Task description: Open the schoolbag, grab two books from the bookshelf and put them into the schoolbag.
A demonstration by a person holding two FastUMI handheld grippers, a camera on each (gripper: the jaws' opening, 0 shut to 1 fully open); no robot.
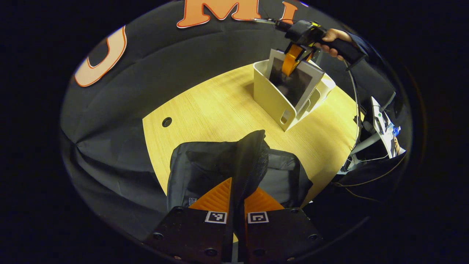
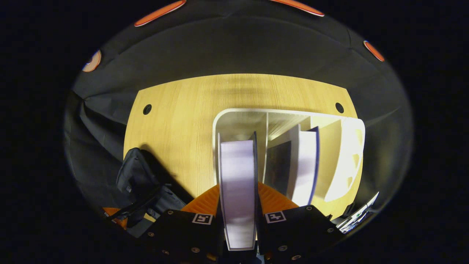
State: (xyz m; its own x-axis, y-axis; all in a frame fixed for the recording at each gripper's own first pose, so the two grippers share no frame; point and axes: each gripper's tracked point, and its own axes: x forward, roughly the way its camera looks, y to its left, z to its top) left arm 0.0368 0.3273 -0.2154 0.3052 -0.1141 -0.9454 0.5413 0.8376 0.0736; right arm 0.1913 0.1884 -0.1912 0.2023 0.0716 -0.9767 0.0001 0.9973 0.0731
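The black schoolbag lies on the wooden table, and my left gripper is shut on a raised fold of its fabric. At the table's far side stands the white bookshelf, holding a dark-covered book upright. A hand holds my right gripper over that book's top edge. In the right gripper view, my right gripper is shut on the book, which stands in the left slot of the bookshelf. A second book leans in the slot beside it. The schoolbag sits at lower left.
The table has bare wood between bag and shelf, with a round cable hole near its left edge. Stands, cables and a small device crowd the table's right side. Black cloth surrounds the table.
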